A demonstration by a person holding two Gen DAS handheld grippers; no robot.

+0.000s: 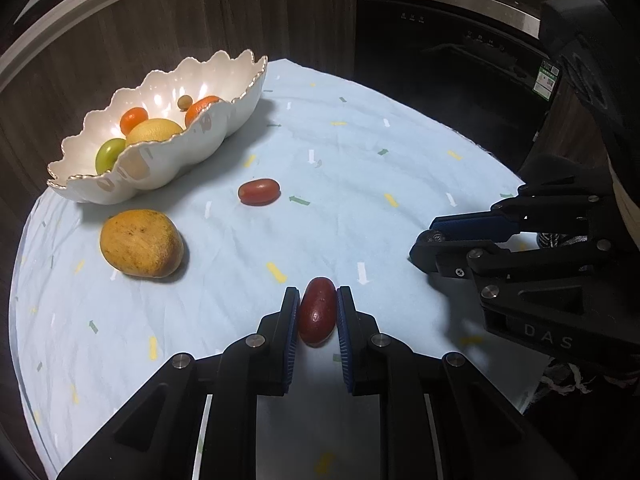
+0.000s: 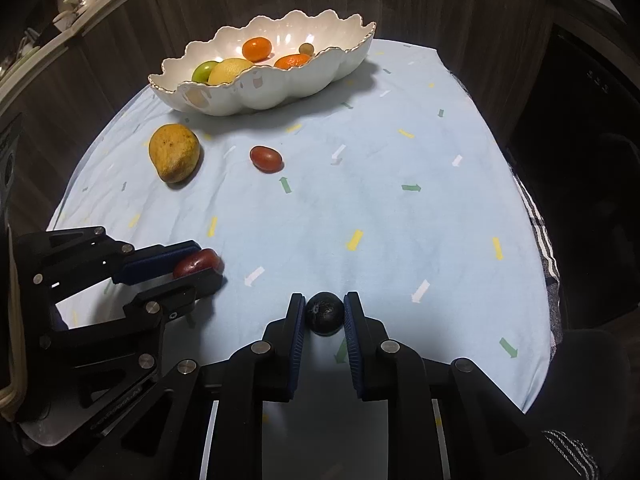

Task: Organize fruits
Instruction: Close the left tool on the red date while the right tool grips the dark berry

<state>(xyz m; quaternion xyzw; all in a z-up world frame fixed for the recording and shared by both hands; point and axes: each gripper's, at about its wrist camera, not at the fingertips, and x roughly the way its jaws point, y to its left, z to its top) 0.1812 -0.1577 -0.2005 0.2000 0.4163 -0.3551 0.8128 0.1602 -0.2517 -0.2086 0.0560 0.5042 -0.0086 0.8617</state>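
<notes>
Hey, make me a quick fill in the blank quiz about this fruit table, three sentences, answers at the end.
1. The left gripper holds a dark red ____ fruit.
2. The right gripper grips a small round ____ fruit.
3. The mango lies on the cloth, ____ the white bowl.

Answers: oval; black; outside

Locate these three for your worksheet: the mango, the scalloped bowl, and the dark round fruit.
mango [image 1: 141, 243], left wrist view, middle of its skin.
scalloped bowl [image 2: 256, 94], right wrist view, outer front wall.
dark round fruit [image 2: 325, 313], right wrist view, its centre.
</notes>
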